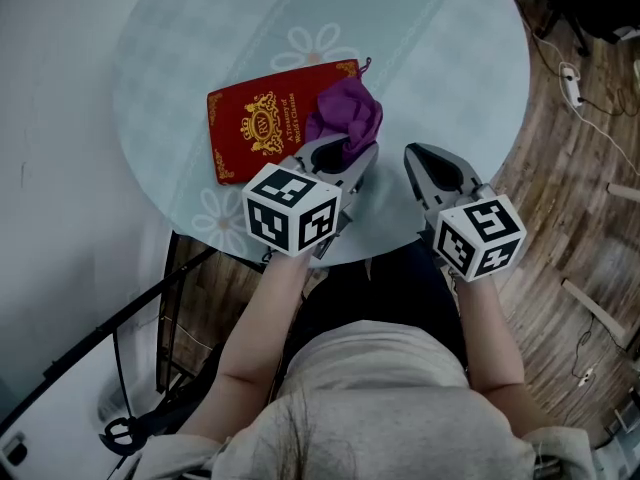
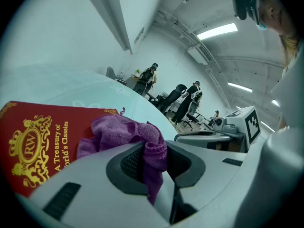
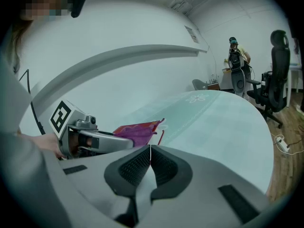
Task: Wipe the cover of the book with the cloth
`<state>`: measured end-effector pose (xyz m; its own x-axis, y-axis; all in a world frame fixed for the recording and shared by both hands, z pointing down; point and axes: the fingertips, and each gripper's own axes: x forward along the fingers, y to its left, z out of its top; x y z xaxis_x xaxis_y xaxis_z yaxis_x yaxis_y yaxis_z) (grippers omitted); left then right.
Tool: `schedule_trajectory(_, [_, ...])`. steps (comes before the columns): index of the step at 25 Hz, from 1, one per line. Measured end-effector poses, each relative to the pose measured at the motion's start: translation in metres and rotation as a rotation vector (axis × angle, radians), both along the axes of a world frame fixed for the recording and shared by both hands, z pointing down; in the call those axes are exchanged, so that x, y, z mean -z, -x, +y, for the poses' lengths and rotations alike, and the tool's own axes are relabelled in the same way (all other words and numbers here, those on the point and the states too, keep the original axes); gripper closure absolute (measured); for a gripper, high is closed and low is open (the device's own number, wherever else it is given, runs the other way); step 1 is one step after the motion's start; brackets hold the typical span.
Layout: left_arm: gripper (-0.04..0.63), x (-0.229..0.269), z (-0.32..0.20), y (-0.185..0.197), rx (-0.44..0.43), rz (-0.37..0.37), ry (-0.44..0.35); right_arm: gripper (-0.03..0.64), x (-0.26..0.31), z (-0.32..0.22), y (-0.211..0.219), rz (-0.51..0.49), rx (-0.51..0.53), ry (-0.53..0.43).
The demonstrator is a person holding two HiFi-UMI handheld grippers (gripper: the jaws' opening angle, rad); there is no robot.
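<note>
Your left claw (image 1: 340, 156) clamps the purple cloth (image 1: 347, 113), bunched on the 3 o'clock end of the red book (image 1: 250, 123) on the counter (image 1: 440, 58). Your right claw (image 1: 432, 173), at 3 o'clock of the left, is closed and empty.

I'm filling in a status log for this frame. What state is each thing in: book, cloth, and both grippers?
red book: closed, flat on the table, front cover up.
purple cloth: bunched up on the book's right end, one fold pinched.
left gripper: shut on the purple cloth.
right gripper: shut, nothing between its jaws.
</note>
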<state>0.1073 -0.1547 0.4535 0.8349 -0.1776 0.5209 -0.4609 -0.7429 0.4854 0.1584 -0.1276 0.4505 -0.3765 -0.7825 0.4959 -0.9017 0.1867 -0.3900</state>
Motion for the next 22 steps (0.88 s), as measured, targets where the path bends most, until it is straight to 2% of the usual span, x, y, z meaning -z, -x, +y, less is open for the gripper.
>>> schedule_trajectory(12, [0.499,0.003,0.015,-0.027,-0.087,0.027,0.006,0.594,0.004,0.007,-0.014,0.005,-0.054,-0.007])
schedule_trajectory(19, [0.499,0.012,0.021,-0.040,-0.118,0.067,-0.003,0.594,0.008,0.012,-0.021,0.018,-0.072,-0.008])
schedule_trajectory(22, [0.499,0.021,0.022,-0.041,-0.119,0.105,-0.014,0.594,0.013,0.013,-0.023,0.027,-0.074,-0.017])
